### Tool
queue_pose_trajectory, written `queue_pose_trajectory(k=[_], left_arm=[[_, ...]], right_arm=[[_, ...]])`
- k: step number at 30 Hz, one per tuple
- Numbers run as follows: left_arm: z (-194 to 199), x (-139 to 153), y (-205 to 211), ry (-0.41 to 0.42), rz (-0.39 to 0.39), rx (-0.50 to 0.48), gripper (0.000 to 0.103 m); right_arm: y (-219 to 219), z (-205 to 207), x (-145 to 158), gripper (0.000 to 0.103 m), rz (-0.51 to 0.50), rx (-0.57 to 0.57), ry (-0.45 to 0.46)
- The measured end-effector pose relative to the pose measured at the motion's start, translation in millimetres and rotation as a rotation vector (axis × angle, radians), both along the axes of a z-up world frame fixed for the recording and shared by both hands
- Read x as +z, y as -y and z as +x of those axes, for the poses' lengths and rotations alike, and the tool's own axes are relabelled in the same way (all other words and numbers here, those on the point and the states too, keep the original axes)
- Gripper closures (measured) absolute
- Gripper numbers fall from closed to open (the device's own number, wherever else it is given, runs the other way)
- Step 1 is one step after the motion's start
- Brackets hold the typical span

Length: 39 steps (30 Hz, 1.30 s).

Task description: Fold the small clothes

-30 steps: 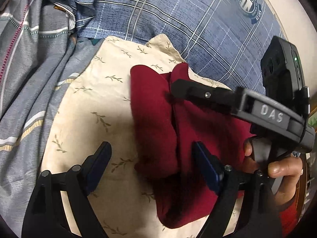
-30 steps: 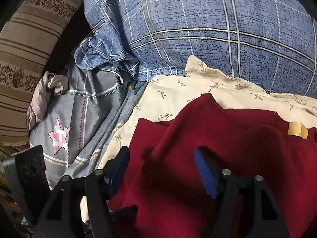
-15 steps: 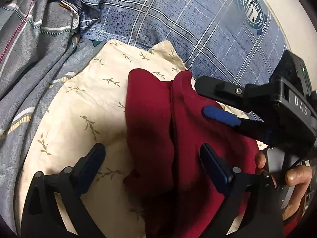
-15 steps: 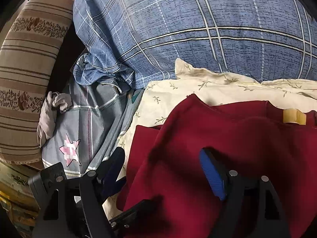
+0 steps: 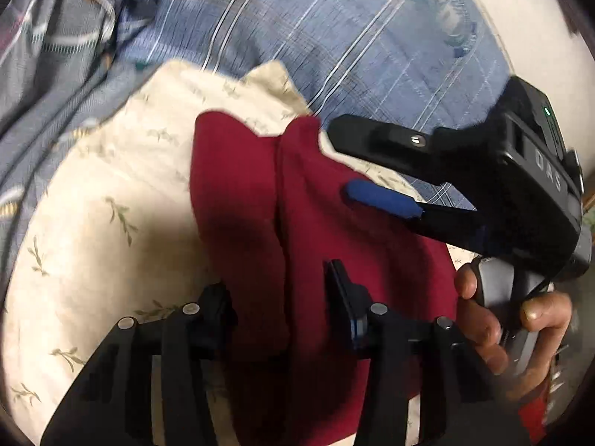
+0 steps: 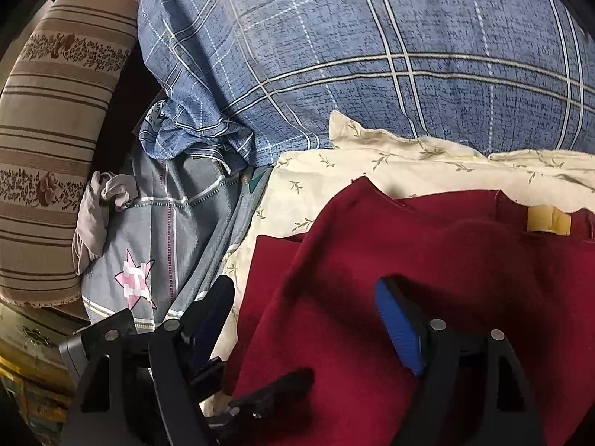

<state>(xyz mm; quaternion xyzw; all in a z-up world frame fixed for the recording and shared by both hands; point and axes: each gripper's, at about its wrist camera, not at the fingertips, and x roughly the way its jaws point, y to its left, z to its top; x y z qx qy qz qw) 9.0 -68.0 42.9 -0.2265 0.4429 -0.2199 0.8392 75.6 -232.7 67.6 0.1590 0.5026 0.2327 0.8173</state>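
A dark red garment (image 5: pixel 297 230) lies folded lengthwise on a cream leaf-print pillow (image 5: pixel 111 200). My left gripper (image 5: pixel 279 301) has its jaws narrowed around the near part of the red garment, cloth bunched between them. My right gripper (image 5: pixel 334 160) shows at the right in the left wrist view, jaws apart over the garment's far edge, held by a hand (image 5: pixel 494 319). In the right wrist view the right gripper (image 6: pixel 301 319) is open above the red garment (image 6: pixel 409 260), which has a yellow label (image 6: pixel 548 219).
A blue plaid pillow (image 6: pixel 372 55) lies behind the cream pillow (image 6: pixel 372 156). A grey patterned sheet (image 6: pixel 156 230) and a brown striped bolster (image 6: pixel 52 130) are at the left. The left gripper's fingers (image 6: pixel 275 386) show low in the right wrist view.
My left gripper's jaws have closed in from wide apart onto the red garment. The right gripper has lifted slightly and stays open.
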Motion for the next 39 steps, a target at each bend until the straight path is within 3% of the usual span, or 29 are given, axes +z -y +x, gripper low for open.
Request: queue_pose_trajectory(k=[1,5,10,14,19,22,24,26,29,33,37,39], left_arm=[[-1.8,2.6,1.1,0.018,-0.002,-0.005,0.067],[-11.4,20.5,9.6,0.125,-0.036,-0.045,0.068],[-23.0,32.4,27.4,0.236,0.072,-0.083,0.068],[-29.6,35.7,39.0,0.281,0.149,-0.104,0.068],[-38.6,37.9,45.0,0.317,0.198,-0.131,0.068],[-40.1,37.5,47.0,0.318,0.214,-0.135,0.068],[-40.6,37.6,47.9,0.316,0.223,-0.138,0.068],[-40.9,37.8,49.4,0.312,0.224,-0.145,0.068],[-40.9,36.9,52.0,0.302,0.219,-0.151,0.068],[-44.5,38.6,55.3,0.289,0.204,-0.174,0.044],[-47.7,38.6,63.6,0.289,0.226,-0.218,0.040],[-49.0,37.5,66.4,0.291,0.246,-0.216,0.040]], right_arm=[[-1.1,0.4,1.6,0.023,-0.006,0.002,0.000],[-4.9,1.4,10.7,0.018,-0.028,0.010,0.005],[-13.1,8.1,13.8,0.013,-0.008,0.047,-0.047],[-31.1,13.6,14.6,0.011,-0.113,0.117,-0.078],[-60.0,16.3,5.3,0.010,-0.246,0.239,-0.107],[-66.1,18.3,-8.6,0.009,-0.337,0.256,-0.136],[-59.7,19.7,-15.4,0.017,-0.383,0.240,-0.132],[-52.5,20.1,-18.5,0.042,-0.412,0.257,-0.126],[-39.1,14.7,-12.0,0.066,-0.425,0.281,-0.096],[-20.0,0.3,-7.7,0.072,-0.417,0.284,-0.058],[-7.7,-5.6,-11.1,0.071,-0.384,0.240,-0.071],[-5.0,-4.2,-13.7,0.066,-0.387,0.218,-0.089]])
